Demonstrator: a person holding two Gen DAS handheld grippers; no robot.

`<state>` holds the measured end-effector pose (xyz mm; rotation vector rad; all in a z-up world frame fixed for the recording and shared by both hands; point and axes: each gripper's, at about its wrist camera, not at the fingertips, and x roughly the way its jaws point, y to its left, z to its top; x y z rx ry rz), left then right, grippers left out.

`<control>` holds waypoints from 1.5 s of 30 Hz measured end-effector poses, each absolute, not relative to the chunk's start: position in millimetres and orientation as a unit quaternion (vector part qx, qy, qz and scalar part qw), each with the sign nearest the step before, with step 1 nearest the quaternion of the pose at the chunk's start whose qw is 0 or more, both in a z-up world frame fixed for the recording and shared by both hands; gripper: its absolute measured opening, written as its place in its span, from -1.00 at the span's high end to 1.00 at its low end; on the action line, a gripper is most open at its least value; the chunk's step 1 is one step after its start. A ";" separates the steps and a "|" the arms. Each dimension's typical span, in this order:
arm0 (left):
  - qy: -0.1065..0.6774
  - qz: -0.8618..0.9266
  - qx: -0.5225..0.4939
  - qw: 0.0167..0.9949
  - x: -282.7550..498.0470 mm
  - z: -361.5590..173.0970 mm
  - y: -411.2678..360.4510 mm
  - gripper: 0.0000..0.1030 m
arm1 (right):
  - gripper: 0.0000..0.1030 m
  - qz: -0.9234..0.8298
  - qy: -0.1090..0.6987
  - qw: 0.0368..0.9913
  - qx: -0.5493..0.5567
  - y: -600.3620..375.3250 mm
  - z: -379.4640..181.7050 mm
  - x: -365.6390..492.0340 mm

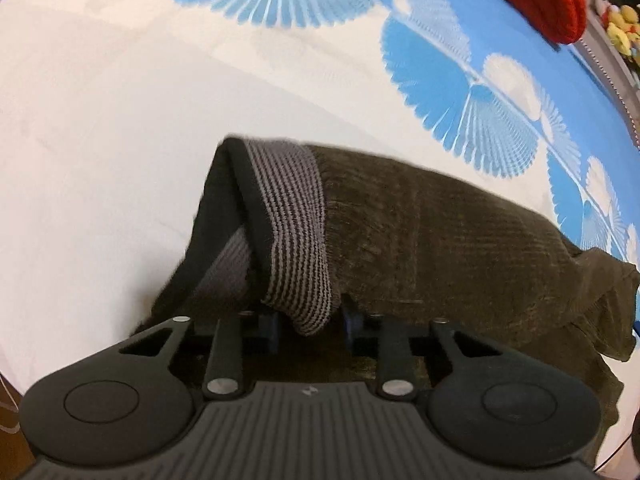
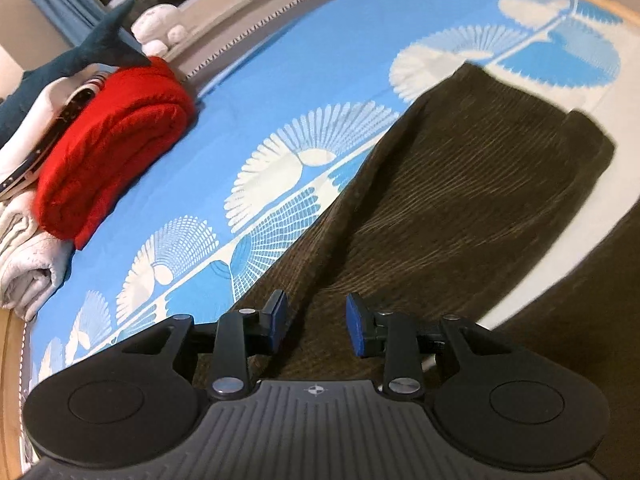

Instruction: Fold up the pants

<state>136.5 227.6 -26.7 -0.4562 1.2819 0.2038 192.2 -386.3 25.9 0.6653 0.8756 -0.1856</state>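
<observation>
While left gripper (image 1: 310, 322) pinches striped waistband (image 1: 288, 232) of pants (image 1: 440, 248), jaws nearly closed on fabric, fold appears underway. Waistband end raised off bedsheet (image 1: 100, 140); remainder trails toward 3 o'clock. Right gripper (image 2: 316, 320): jaws parted, nothing between pads, hovering over brown leg section running toward 1 o'clock. Red blanket (image 2: 112, 152) at 10 o'clock, well apart. Judgement: partly folded; final folds and flattening outstanding.
</observation>
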 end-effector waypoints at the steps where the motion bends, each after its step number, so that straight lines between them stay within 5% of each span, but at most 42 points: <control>1: 0.588 0.096 -0.209 0.775 136.5 -24.2 228.7 0.43 | 0.34 -0.090 0.419 0.846 0.317 -384.8 21.0 198.4; 22: 0.578 0.087 -0.210 0.784 140.5 -18.5 235.4 0.44 | 0.18 -0.126 0.440 0.819 0.345 -377.3 -43.5 265.8; 24: 0.578 0.085 -0.207 0.785 140.7 -18.1 234.2 0.44 | 0.57 -0.123 0.437 0.825 0.336 -374.8 -43.2 267.8; 27: 0.578 0.083 -0.208 0.785 141.3 -17.4 234.6 0.44 | 0.73 -0.112 0.427 0.841 0.314 -370.1 -36.9 271.2; 45: 0.520 0.048 -0.187 0.832 96.5 32.8 241.3 0.57 | 0.93 0.003 0.387 0.888 0.250 -404.3 70.4 167.7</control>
